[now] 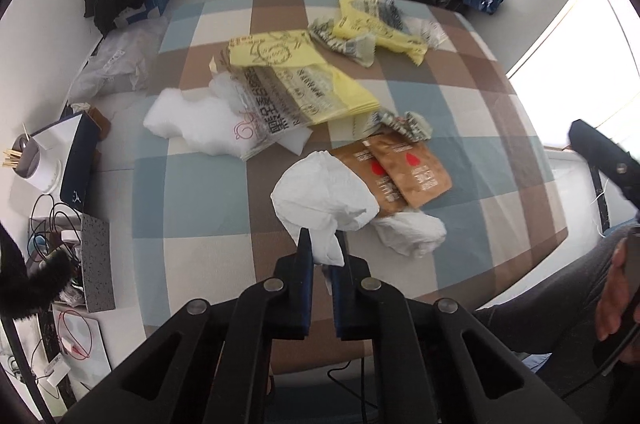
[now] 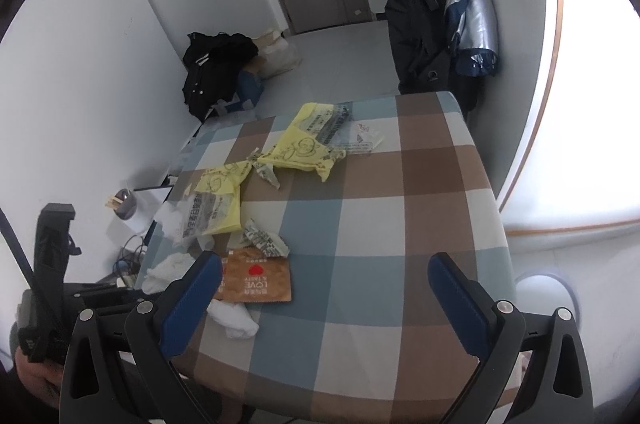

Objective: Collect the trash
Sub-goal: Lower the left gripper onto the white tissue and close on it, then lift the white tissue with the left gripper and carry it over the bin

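Trash litters the checked tablecloth (image 2: 384,224), and the crumpled white tissue (image 1: 320,200) lying against the brown sachets (image 1: 404,172) is the piece now being taken: the left gripper (image 1: 325,248) has its jaws clamped together on the tissue's near tail, apparently so the wad can be lifted off whole. The right gripper (image 2: 324,288) hangs with its jaws wide apart and nothing between them, seemingly kept free for the next piece. Beyond the sachets lie yellow printed bags (image 1: 304,76), torn wrapper scraps (image 1: 404,124) and a lump of white foam wrap (image 1: 188,120), all still on the cloth. A second tissue wad (image 1: 412,232) sits just beside the sachets on the near side. No bin or sack shows in either view, and the print on the bags is too smeared to read.
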### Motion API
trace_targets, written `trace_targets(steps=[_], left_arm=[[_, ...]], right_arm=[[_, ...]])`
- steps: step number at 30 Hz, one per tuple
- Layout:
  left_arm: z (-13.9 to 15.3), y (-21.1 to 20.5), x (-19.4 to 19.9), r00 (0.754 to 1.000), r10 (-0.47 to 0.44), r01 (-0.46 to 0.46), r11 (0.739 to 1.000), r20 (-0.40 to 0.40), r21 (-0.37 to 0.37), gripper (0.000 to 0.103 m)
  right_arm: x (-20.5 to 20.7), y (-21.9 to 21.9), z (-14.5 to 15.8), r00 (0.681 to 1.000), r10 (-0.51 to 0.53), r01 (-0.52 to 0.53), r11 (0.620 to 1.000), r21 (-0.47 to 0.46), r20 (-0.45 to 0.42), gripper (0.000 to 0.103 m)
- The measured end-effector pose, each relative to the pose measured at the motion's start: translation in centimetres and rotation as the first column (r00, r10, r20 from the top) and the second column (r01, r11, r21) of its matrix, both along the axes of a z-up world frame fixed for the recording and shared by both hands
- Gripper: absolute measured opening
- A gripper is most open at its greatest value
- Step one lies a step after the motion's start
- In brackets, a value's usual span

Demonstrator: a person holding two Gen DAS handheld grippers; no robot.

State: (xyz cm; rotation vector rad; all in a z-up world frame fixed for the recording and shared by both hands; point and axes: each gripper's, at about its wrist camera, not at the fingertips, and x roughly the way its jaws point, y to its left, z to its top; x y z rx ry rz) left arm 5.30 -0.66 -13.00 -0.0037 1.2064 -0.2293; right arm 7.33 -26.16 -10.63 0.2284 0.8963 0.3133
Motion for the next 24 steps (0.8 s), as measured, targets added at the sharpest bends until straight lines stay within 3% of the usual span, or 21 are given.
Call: trace_targets(steps=[5, 8, 14, 24], left_arm=[[2.1, 0.2, -0.6, 0.995, -0.028, 0.031, 0.999, 0.099, -0.034, 0.004], [3.4, 1.5, -0.6, 0.989, 0.006, 0.005, 0.997, 0.147, -0.074, 0.004], [4.3, 4.5, 0.3, 0.980, 0.103, -0.071, 0.981, 0.173, -0.178, 0.004], [4.9, 5.7, 0.0, 0.970, 0.123, -0.075, 0.971, 0.209, -0.225, 0.004]], right_arm=[[-0.1, 0.5, -1.0, 0.998, 0.007, -0.007, 1.000, 0.016, -0.056, 0.102], [-0.3, 1.4, -1.7, 0.997, 0.024, -0.024, 1.000, -0.009, -0.069, 0.102], [-0.7, 4.4, -3.2, 0.989, 0.124, -0.127, 0.991, -0.031, -0.087, 0.096], [-1.3, 9.8, -5.5, 0.955, 0.252, -0.266, 0.961, -0.076, -0.155, 0.077]])
